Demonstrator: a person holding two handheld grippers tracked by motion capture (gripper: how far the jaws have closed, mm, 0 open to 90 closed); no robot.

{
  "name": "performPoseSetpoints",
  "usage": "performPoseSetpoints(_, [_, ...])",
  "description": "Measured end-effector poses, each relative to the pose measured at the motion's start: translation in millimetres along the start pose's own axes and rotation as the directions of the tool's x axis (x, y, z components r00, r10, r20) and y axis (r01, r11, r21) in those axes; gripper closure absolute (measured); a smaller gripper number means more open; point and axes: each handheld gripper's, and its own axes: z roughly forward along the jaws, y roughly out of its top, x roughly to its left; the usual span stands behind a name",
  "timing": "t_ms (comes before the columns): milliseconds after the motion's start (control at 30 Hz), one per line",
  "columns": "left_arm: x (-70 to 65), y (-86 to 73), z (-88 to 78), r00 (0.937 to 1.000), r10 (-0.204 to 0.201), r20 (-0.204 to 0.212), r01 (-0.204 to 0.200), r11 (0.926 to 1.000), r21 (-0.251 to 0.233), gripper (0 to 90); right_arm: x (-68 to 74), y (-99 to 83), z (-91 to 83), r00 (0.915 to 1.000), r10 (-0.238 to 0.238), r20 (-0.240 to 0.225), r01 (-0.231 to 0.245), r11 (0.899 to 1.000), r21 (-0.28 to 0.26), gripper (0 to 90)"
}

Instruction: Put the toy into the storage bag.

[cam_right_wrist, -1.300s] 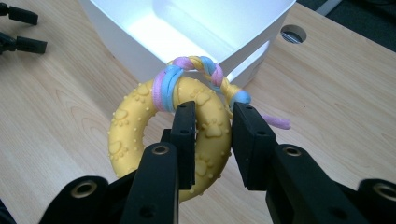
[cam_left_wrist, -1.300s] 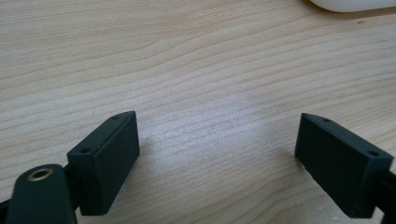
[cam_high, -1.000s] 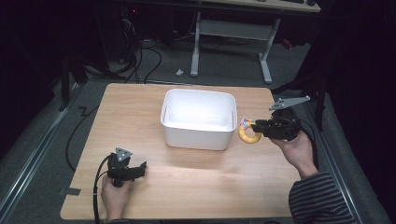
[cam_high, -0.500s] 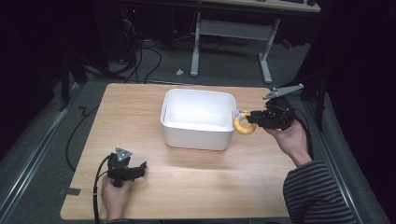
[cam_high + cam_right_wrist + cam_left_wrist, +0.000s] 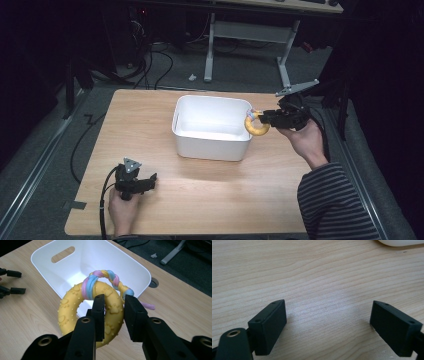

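My right gripper (image 5: 261, 118) pinches the yellow ring toy (image 5: 92, 310) at the white bin's (image 5: 212, 145) right rim, drop pending; my left gripper (image 5: 150, 181) rests spread on the worktop (image 5: 210, 200).

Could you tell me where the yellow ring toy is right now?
In the high view, the ring toy hangs at the white tub's right rim, clamped in the right hand-held gripper.

The right gripper (image 5: 113, 315) had black block jaws with brass-ringed screw holes; the left gripper (image 5: 134, 181) bore a grey three-cornered plate, trailing black cable; one sleeve (image 5: 332, 202) was striped.
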Motion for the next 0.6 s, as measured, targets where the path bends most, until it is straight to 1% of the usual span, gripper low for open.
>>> performPoseSetpoints(233, [0.0, 0.0, 0.0, 1.0, 0.0, 0.0, 0.0, 1.0, 0.0, 14.2, 3.7, 12.1, 3.8, 1.0, -0.009, -0.001, 0.009, 1.0, -0.003, 71.6])
performPoseSetpoints(467, [0.1, 0.0, 0.0, 1.0, -0.001, 0.001, 0.001, 1.0, 0.0, 14.2, 5.9, 20.1, 12.5, 1.0, -0.002, -0.008, 0.002, 1.0, -0.008, 71.6])
performPoseSetpoints(600, [0.2, 0.1, -0.1, 1.0, -0.001, 0.002, 0.001, 1.0, 0.001, 14.2, 9.3, 25.1, 17.8, 0.9999, -0.009, -0.011, 0.009, 1.0, -0.007, 71.6])
